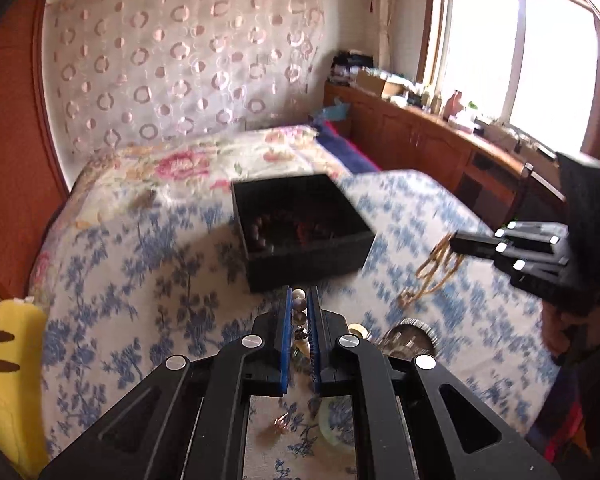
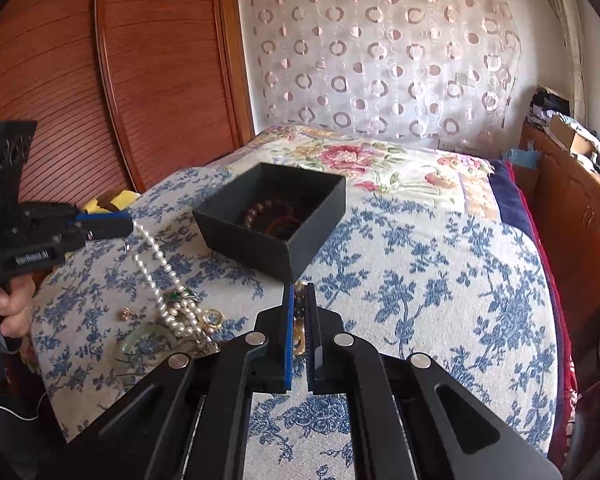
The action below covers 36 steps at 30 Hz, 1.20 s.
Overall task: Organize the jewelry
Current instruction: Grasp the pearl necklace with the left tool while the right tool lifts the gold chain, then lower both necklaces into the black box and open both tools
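Note:
A black open box (image 1: 300,224) (image 2: 276,216) stands on the blue-flowered bedspread and holds dark bead bracelets (image 2: 270,214). My left gripper (image 1: 300,294) (image 2: 130,226) is shut on a pearl necklace (image 2: 156,264), which hangs down to the bedspread left of the box. My right gripper (image 2: 299,290) (image 1: 454,242) is shut on a gold chain (image 1: 430,274) (image 2: 299,328), which dangles above the bedspread right of the box. Both grippers are just in front of the box.
More jewelry lies on the bedspread near the front left: a green bangle (image 2: 148,340), a gold ring piece (image 2: 214,318) and a small earring (image 2: 127,314). A yellow plush (image 1: 4,380) sits at the left. A wooden cabinet (image 1: 440,140) runs along the right.

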Motion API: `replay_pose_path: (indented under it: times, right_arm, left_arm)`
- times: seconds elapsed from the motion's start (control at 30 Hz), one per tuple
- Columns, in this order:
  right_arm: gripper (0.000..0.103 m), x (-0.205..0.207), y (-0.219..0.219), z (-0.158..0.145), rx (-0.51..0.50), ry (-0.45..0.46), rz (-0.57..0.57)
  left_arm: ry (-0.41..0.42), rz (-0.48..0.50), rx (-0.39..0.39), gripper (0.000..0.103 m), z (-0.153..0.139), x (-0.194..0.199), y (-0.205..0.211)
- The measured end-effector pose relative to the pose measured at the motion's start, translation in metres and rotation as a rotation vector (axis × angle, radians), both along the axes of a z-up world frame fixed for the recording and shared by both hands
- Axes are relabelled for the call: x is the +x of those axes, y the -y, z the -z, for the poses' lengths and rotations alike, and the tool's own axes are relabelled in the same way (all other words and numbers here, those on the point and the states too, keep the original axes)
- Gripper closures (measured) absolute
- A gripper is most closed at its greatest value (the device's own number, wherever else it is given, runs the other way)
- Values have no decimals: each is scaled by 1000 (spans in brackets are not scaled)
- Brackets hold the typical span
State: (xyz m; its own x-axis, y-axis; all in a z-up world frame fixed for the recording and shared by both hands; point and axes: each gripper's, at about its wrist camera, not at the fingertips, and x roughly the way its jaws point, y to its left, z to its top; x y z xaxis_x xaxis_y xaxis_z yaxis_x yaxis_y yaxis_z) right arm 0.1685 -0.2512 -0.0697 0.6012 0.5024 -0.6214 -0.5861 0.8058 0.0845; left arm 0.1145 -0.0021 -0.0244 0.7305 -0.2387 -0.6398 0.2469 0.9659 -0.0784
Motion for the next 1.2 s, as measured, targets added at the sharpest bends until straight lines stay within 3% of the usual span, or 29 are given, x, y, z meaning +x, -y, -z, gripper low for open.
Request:
replay_pose_path:
  times: [0.37, 1.2]
  right_arm:
    - [98, -6, -7, -23, 2, 45, -22]
    - [98, 16, -36, -78, -2, 128, -54]
  left_arm:
    - [96, 6, 14, 97, -52, 0, 6]
    - [239, -6, 74, 96, -134, 32, 14]
